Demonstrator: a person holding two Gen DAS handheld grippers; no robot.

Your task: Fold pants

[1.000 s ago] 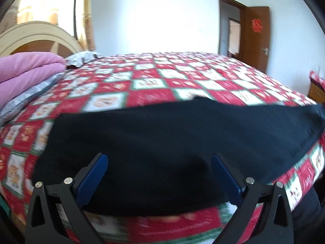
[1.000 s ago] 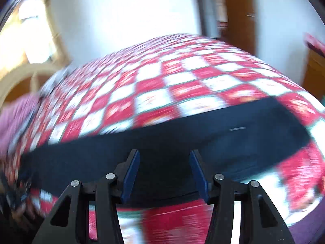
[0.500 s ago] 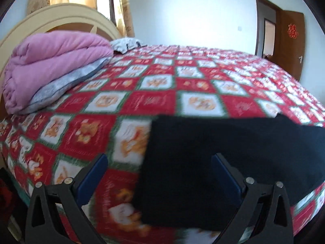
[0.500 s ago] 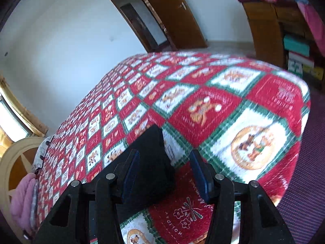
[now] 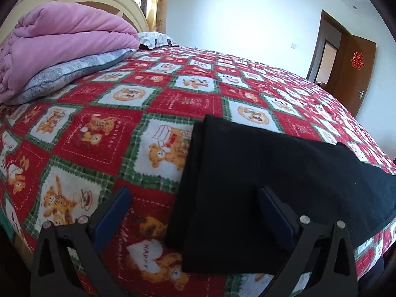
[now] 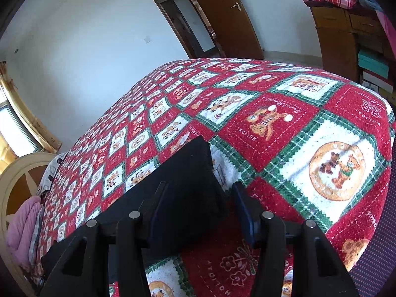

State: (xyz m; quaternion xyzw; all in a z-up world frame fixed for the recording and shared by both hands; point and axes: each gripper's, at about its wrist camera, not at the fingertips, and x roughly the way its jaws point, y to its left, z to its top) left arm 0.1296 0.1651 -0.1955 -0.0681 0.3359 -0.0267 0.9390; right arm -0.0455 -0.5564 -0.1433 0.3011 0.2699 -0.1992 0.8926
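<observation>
Black pants (image 5: 259, 173) lie flat as a long strip along the near edge of the bed, folded lengthwise. My left gripper (image 5: 193, 205) is open over their left end; its right finger is above the cloth, its left finger above the bedspread. The pants' other end shows in the right wrist view (image 6: 188, 185). My right gripper (image 6: 200, 205) is open, its jaws on either side of that end's corner. Neither gripper holds anything.
The bed carries a red, white and green patchwork bedspread (image 5: 173, 99). A folded pink quilt (image 5: 57, 42) on a grey pillow lies at the headboard end. A wooden cabinet (image 6: 346, 37) stands past the bed's foot, and a brown door (image 6: 222, 17) is open.
Both grippers have swung outward from the middle of the pants, the left to the left end and the right to the right end. Both stay open.
</observation>
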